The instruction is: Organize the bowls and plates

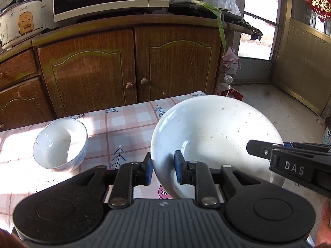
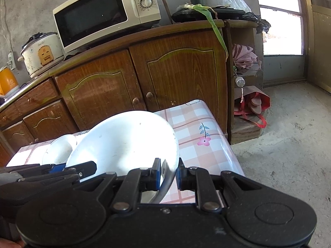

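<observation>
"DAS" reads in pale letters on the right gripper (image 1: pixel 256 146), reaching in from the right in the left wrist view. Both grippers tilt downward and share one large white plate (image 1: pixel 217 136), its hollow face turned up and tipped toward the cameras. The left gripper (image 1: pixel 163 167) has its jaws clamped on the plate's left rim; the right gripper's jaws pinch the opposite rim. The plate is above the counter (image 1: pixel 128 124), which wears a pink checked cloth. Left of the plate, a small bowl (image 1: pixel 60 144) rests on the cloth, mouth up, sunlit.
</observation>
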Demonstrator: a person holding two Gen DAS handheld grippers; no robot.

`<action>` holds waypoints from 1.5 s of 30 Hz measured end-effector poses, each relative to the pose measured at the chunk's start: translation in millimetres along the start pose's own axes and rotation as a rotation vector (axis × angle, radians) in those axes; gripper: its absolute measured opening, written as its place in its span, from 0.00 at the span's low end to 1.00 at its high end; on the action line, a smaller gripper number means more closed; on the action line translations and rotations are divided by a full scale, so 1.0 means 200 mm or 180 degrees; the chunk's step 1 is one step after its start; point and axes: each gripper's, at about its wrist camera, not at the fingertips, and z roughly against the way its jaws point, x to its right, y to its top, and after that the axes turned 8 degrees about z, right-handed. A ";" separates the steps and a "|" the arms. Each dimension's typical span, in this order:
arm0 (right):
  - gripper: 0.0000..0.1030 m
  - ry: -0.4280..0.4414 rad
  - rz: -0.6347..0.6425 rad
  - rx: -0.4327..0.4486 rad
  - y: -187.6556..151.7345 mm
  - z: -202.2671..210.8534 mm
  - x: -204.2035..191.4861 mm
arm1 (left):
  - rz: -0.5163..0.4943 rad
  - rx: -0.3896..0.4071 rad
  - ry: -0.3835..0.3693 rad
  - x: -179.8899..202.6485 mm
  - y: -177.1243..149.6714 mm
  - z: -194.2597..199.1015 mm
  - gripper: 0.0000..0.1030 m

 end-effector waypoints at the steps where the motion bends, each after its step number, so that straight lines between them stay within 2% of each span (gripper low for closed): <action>1: 0.19 -0.0006 0.0004 0.0004 0.00 0.01 0.00 | -0.0001 0.0002 -0.0003 0.00 0.00 0.01 0.22; 26: 0.19 -0.0012 0.0021 0.0054 -0.02 0.17 0.00 | 0.0011 0.0015 -0.0014 0.05 -0.06 0.13 0.22; 45: 0.19 -0.0018 -0.0007 0.0027 -0.12 0.29 -0.03 | 0.0050 -0.0045 -0.0008 0.07 -0.12 0.21 0.22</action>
